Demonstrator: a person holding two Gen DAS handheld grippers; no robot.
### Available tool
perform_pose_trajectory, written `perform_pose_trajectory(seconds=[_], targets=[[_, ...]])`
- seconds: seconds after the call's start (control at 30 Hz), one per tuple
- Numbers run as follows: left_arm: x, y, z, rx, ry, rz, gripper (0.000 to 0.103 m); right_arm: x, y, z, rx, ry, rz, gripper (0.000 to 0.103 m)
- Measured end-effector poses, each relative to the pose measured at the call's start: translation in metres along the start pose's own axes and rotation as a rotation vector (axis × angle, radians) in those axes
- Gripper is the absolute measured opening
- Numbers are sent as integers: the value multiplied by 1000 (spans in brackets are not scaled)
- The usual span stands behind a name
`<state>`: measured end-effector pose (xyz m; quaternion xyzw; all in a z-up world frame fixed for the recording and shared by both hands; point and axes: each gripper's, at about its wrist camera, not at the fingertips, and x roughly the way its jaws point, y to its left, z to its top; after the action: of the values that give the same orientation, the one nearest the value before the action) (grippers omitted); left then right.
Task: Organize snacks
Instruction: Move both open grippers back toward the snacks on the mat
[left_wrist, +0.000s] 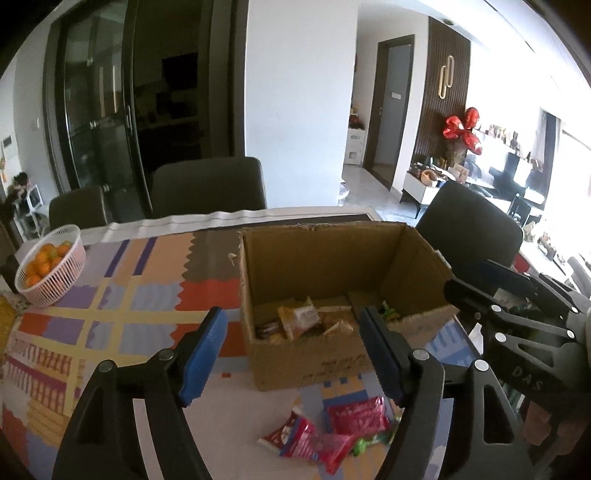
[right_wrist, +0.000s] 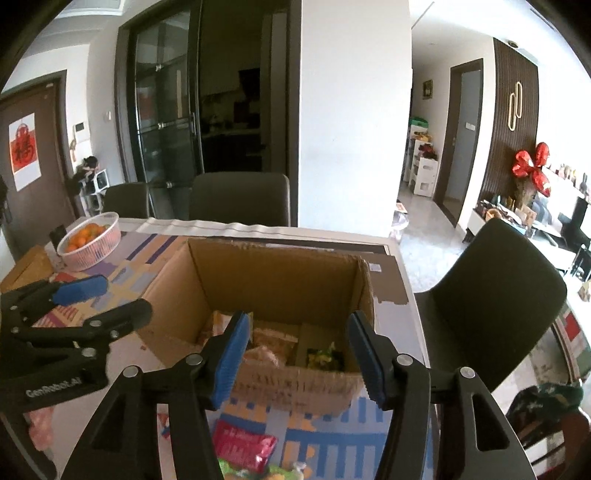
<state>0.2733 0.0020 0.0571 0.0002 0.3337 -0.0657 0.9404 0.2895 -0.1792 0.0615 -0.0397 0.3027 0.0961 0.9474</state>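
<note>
An open cardboard box (left_wrist: 317, 254) stands on the patterned tablecloth and holds several snack packets (left_wrist: 299, 319). In the right wrist view the box (right_wrist: 280, 280) also shows packets inside (right_wrist: 273, 341). Loose red and pink snack packets (left_wrist: 354, 413) and a green one lie on the table in front of the box; a pink one (right_wrist: 243, 445) shows in the right wrist view. My left gripper (left_wrist: 291, 354) is open and empty, above the table before the box. My right gripper (right_wrist: 295, 354) is open and empty at the box's near wall.
A pink basket of oranges (left_wrist: 51, 266) sits at the table's far left. Dark chairs (left_wrist: 208, 186) stand behind the table and one (right_wrist: 487, 295) at its right side. The table edge (right_wrist: 413, 295) runs close to the right of the box.
</note>
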Motion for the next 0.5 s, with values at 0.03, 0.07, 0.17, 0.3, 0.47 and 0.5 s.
perform_pose_trajectory(seconds=[0.03,0.07,0.17,0.3,0.47,0.5], targets=[[-5,-1,-3,6,-8,4,75,-2,0,-2,5,-3,3,57],[-10,-2,-6,15,-15,7,76,-6,0,-6,10,-6,10,57],[-24,-6,-13,41,-37,12,78,-15,3,-13,23,-13,21,57],[-42,-12,-23,67,-69,21,81,-28,5,-25,25,-24,27,57],[-52,-15,-39,78,-75,18,84,-40,9,-42,27,-24,33,57],[-53,-15,-42,77,-73,20,84,-42,9,-46,25,-24,30,57]])
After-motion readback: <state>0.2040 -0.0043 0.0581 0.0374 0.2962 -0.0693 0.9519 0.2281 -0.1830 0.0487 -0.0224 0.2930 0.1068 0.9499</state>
